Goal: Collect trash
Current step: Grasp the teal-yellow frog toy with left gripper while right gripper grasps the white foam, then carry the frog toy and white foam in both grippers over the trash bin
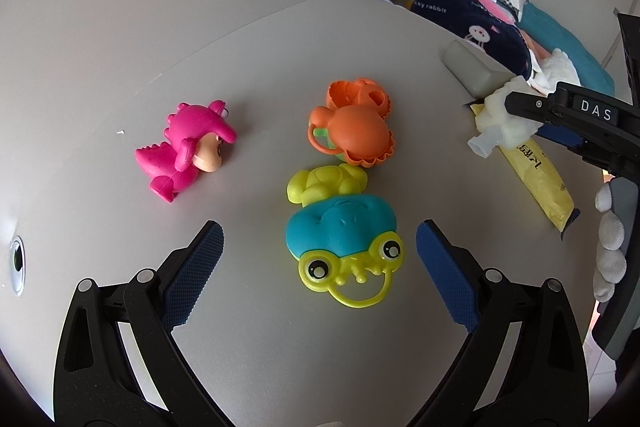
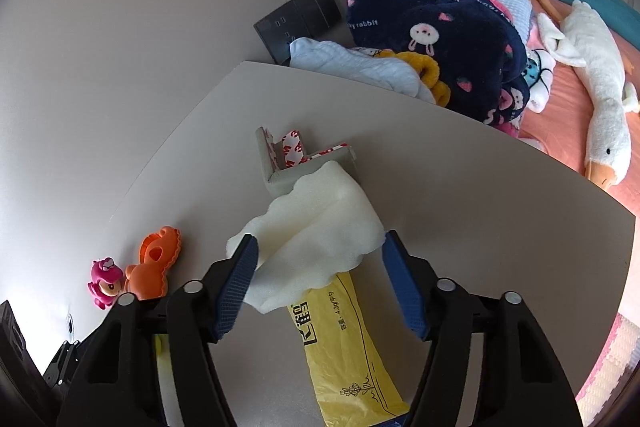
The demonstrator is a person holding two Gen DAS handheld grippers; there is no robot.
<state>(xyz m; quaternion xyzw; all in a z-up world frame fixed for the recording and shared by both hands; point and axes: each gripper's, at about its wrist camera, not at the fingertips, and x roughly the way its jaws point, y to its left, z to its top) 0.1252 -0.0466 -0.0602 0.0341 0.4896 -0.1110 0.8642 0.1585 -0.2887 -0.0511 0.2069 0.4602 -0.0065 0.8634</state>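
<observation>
- Grey table (image 1: 260, 347) carries everything; its far edge meets a bed piled with a navy rabbit-print blanket (image 2: 452, 39) and a white goose plush (image 2: 596, 67).
- Right gripper (image 2: 320, 263) hangs over the table's right part; blue pads partly apart with a white foam scrap (image 2: 316, 227) between them; the left pad touches the foam's edge, the right pad sits just beside it; a firm clamp cannot be confirmed.
- Left gripper (image 1: 320, 267) sits above the table's near middle; fingers wide apart, nothing gripped; a blue-and-yellow frog toy (image 1: 344, 247) lies on the table between the pads, untouched.
- Yellow printed wrapper (image 2: 344, 355) lies flat under the foam, running toward the near edge.
- Grey corner guard (image 2: 280, 171) with red-and-white tape backing lies just beyond the foam, toward the far edge.
- Orange toy (image 1: 352, 127) touches the frog toy's far end.
- Pink dinosaur figure (image 1: 188, 151) lies on its side, left of the orange toy, well apart.
</observation>
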